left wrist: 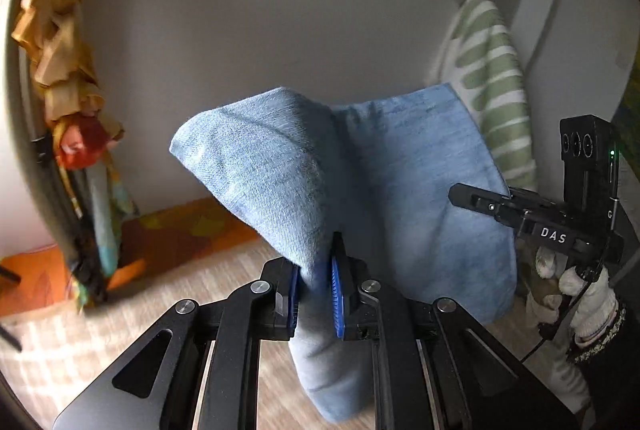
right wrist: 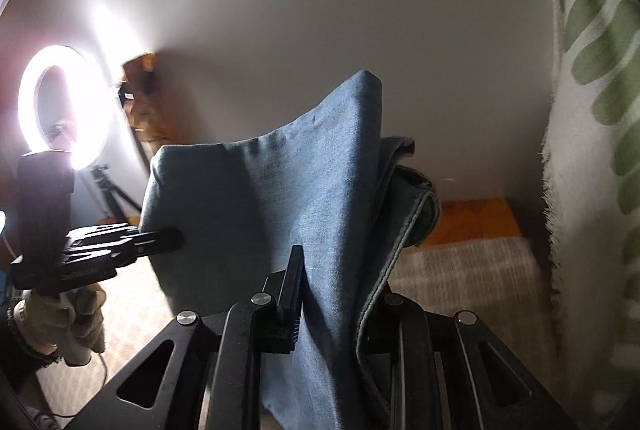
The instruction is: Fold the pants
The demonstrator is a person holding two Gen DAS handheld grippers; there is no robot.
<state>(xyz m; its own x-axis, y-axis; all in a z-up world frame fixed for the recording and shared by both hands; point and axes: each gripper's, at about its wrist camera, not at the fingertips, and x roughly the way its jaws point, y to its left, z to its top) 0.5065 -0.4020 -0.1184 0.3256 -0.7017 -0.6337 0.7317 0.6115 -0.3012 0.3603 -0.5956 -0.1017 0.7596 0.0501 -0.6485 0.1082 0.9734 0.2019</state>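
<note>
The light blue denim pants hang lifted in the air in front of the plain grey wall, stretched between the two black hand-held grippers. The left gripper has its blue-padded jaws pinched tight on a bunched fold of the denim, which rises to a soft peak above the jaws and drops down below them. The right gripper is likewise clamped on the cloth: its left pad presses the fabric, while its right pad is hidden behind a stitched hem that drapes over it. Seen from the left wrist, the right gripper sits at the pants' right edge, held by a white-gloved hand. To the right of the pants hangs a white curtain with green leaf-shaped stripes; to their left, in the right wrist view, glows a bright ring lamp. Beneath the pants lies a pale woven floor mat.
</note>
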